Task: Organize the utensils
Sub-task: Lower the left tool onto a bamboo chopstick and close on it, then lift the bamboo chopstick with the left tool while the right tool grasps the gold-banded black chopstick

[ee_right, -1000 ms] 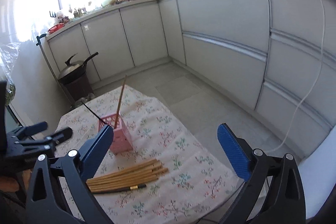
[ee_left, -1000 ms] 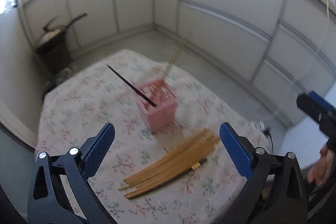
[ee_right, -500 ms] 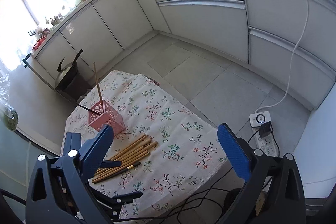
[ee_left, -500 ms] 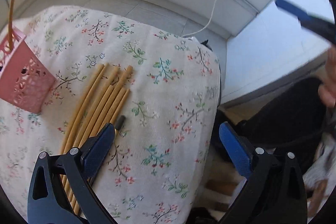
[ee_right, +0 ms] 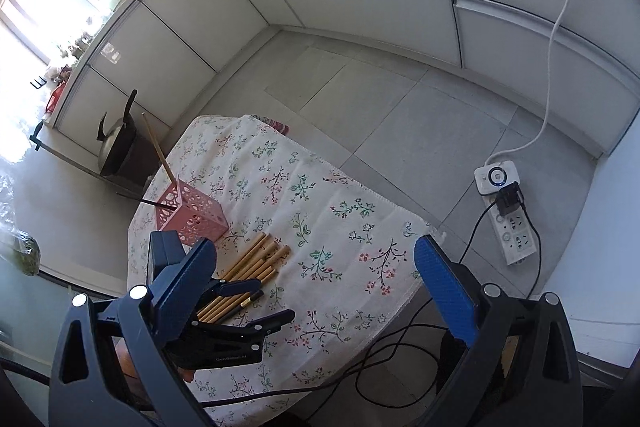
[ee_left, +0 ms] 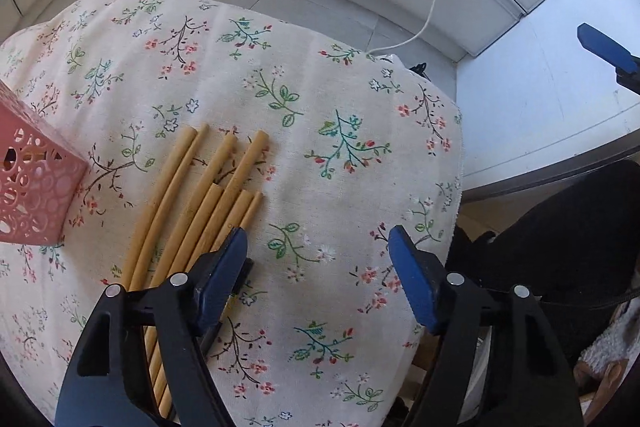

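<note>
Left gripper (ee_left: 316, 259): my jaws stand wide apart, holding nothing, low over the cloth at the near end of the chopsticks; one blue pad (ee_left: 224, 267) sits over the rightmost sticks. I judge I am lining up to take one.

Right gripper (ee_right: 316, 291): jaws also wide apart and empty, held high and back from the table, I think to leave the left one room to work.

Bamboo chopsticks (ee_left: 200, 195): lying flat on the flowered tablecloth (ee_left: 360, 131), side by side and touching, just beside the basket. I count about seven blunt ends in the left view; the near ends are hidden under my gripper, so the count is not sure.

Dark chopstick (ee_right: 240, 305): one, lying along the near edge of the bamboo bundle, mostly covered in the left view.

Pink basket (ee_right: 192, 217): one, upright on the table, pierced sides. This is where the sticks belong.

Already in the basket: two sticks, one bamboo stick (ee_right: 158, 147) leaning up and away, one dark stick (ee_right: 138, 199) poking out sideways.

Left to do: most of the pile is not yet sorted.
</note>
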The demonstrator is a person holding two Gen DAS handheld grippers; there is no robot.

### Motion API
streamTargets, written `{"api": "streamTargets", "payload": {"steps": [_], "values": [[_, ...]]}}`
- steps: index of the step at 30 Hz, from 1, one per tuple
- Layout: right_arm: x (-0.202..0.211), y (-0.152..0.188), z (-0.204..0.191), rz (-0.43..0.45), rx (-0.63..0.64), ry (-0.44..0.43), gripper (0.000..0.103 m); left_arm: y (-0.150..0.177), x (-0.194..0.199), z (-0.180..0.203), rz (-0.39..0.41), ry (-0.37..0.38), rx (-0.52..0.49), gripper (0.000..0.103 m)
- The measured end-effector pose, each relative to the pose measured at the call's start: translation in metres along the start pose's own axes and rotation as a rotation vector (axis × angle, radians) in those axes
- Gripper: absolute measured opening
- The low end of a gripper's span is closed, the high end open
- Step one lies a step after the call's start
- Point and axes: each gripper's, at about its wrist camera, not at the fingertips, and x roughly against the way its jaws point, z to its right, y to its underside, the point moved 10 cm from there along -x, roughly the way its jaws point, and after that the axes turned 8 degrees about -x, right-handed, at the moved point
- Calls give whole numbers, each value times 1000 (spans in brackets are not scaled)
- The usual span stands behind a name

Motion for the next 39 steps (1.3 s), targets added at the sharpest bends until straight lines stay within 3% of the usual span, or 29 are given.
{"api": "streamTargets", "payload": {"steps": [7,14,26,29,31,34,39], "values": [[-4,2,3,-16,-3,12,96,2,-16,-1,-56,-3,-6,67],[-4,1,4,-12,-3,15,96,-13,0,0,1,-9,-13,67],[-8,3,6,-34,-8,21,96,0,-15,-19,-65,-90,-29,65],[-9,3,6,-36,-7,26,96,-2,-20,-19,-107,-154,-43,55],[-10,3,8,-36,-10,31,96,-4,-18,-26,-122,-190,-29,37],[-14,5,11,-52,-18,38,96,-2,-14,-38,-123,-214,-3,18],[-19,8,10,-56,-4,57,96,1,-9,-39,-94,-250,-20,10]]}}
